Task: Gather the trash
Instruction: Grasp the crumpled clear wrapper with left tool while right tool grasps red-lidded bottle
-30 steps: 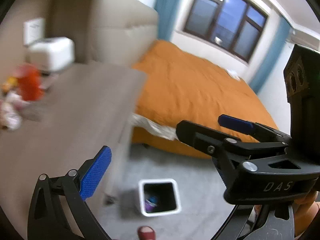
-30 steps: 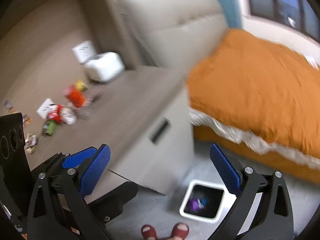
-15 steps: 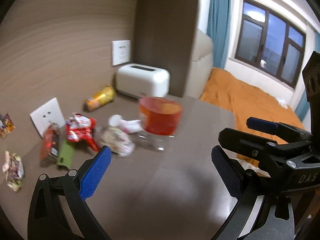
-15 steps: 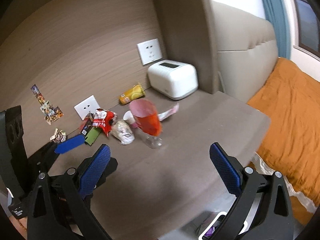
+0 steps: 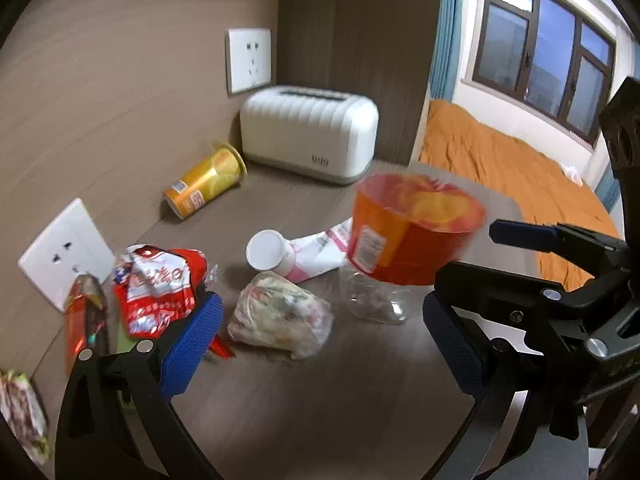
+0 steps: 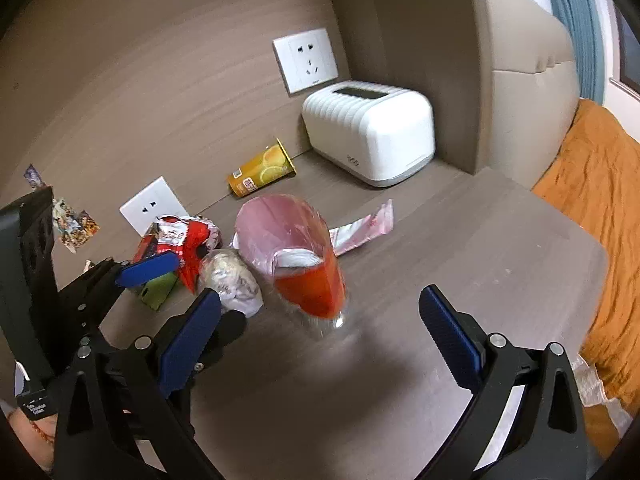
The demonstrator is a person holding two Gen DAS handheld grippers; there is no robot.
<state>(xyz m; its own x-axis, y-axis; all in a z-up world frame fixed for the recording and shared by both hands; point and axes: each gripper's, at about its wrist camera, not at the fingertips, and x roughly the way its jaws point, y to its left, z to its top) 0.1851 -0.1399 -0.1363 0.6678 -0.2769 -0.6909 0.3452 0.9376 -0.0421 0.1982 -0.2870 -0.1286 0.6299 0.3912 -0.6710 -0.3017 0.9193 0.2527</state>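
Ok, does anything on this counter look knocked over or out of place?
Yes. A yellow can lies tipped on its side beside the toaster, and crumpled wrappers plus a clear orange-labelled cup litter the counter.

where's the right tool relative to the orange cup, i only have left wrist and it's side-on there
observer: in the right wrist view the orange cup stands just ahead of the right tool, centred between its wide-open pads, touching neither.
operator: anything in the cup
observer: that view looks in from above: a pinkish inner wall and something white low inside; I can't tell what it is.
operator: any trash i'm missing
observer: a green packet lies flat against the near side of the red wrapper.
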